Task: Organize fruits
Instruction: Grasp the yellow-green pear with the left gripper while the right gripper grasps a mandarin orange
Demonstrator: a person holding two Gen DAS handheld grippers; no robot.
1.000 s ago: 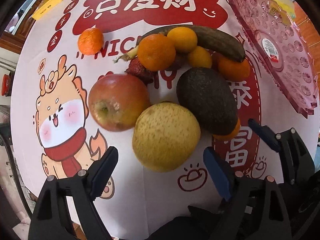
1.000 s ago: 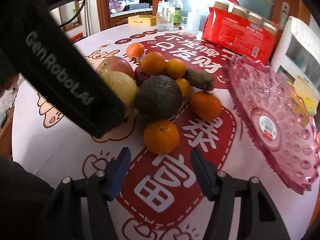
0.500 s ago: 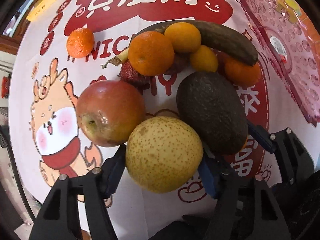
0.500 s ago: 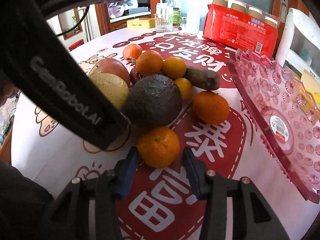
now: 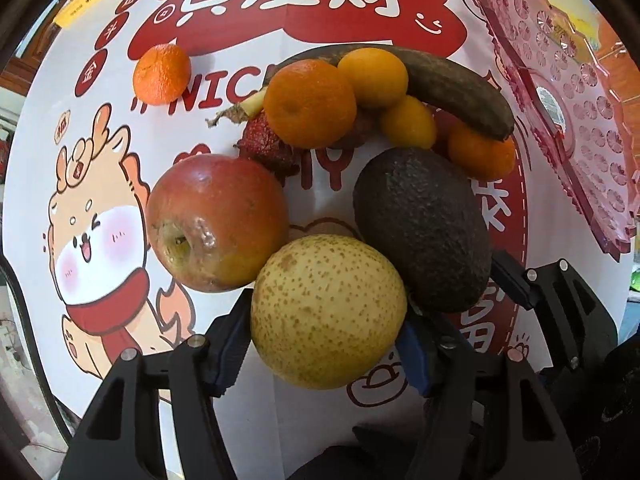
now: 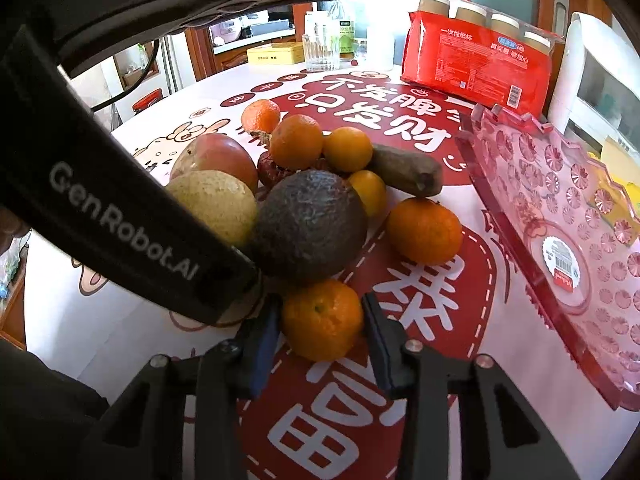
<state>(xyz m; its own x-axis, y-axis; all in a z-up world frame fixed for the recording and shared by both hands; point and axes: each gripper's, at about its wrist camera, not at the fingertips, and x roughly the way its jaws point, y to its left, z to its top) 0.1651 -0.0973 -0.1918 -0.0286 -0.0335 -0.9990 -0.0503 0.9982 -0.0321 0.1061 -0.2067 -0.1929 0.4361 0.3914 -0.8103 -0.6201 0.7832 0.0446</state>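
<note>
A speckled yellow pear (image 5: pixel 326 308) lies on the printed tablecloth between the pads of my left gripper (image 5: pixel 322 344), which points straight down; its jaws are closing and both pads touch the pear's sides. A red apple (image 5: pixel 216 220) and a dark avocado (image 5: pixel 424 228) lean against the pear. In the right wrist view a mandarin (image 6: pixel 320 324) sits between the blue pads of my right gripper (image 6: pixel 320 308), whose jaws are closing and pressing on it. The left gripper's black body (image 6: pixel 120 220) crosses that view and hides part of the pear (image 6: pixel 216 208).
Behind lie several oranges, a brown banana (image 5: pixel 452 88), a red lychee-like fruit (image 5: pixel 264 144) and a lone mandarin (image 5: pixel 162 74). A pink plastic tray (image 6: pixel 560 208) stands at the right. A red pack of paper cups (image 6: pixel 476 64) and a glass (image 6: pixel 320 52) stand at the far table edge.
Both grippers came forward and narrowed. The left now has the pear between its pads; the right has closed in on the near mandarin. The fruits stay in place.
</note>
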